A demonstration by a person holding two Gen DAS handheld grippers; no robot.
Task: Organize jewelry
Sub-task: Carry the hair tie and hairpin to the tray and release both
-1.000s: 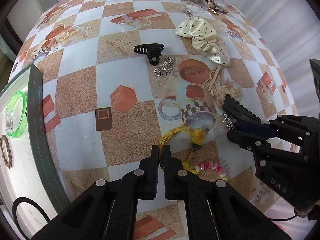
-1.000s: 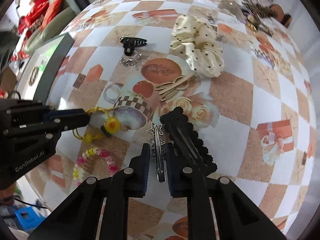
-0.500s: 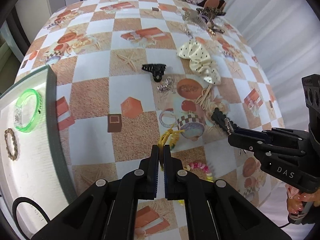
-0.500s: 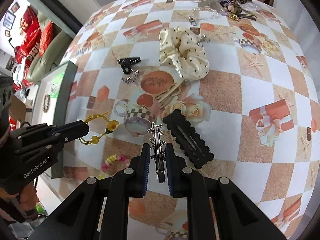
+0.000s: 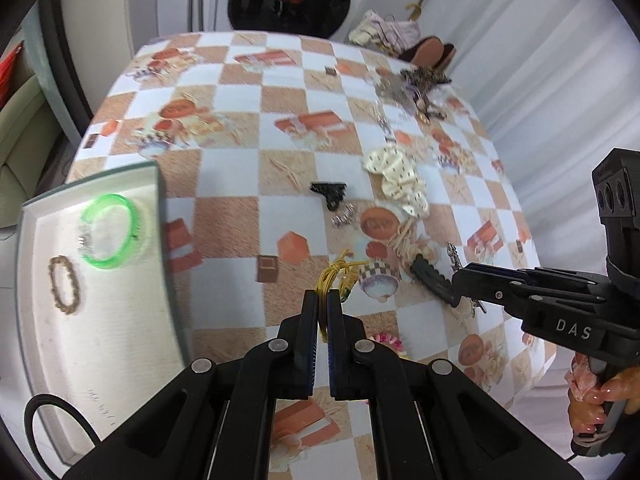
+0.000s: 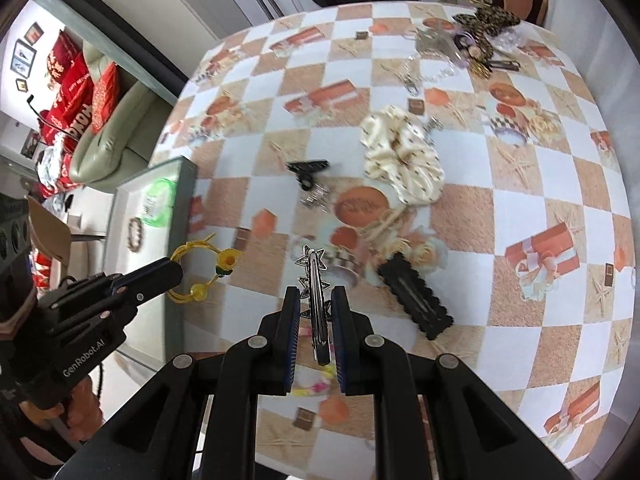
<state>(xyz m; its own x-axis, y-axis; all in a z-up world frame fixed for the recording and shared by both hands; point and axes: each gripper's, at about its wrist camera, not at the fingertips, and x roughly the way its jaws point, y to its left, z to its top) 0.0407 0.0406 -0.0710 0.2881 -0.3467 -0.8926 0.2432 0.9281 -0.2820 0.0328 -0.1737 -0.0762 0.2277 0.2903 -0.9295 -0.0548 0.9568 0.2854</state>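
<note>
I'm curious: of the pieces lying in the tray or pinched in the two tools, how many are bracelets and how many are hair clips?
Bracelets: 3 (green bangle and brown braided bracelet in the tray, yellow cord bracelet in the left tool)
Hair clips: 1 (silver star clip in the right tool)
Total: 4

A table under a checkered orange-and-white printed cloth [image 6: 520, 216] bears a grey-rimmed white tray [image 5: 100, 340], cream dotted scrunchie [image 6: 404, 160], black claw clip [image 6: 306, 170] and black scalloped snap clip [image 6: 414, 294].

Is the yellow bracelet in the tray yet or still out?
Out. The yellow bracelet hangs pinched in the left gripper above the tablecloth; the tray holds only a green bangle and a brown bracelet.
</note>
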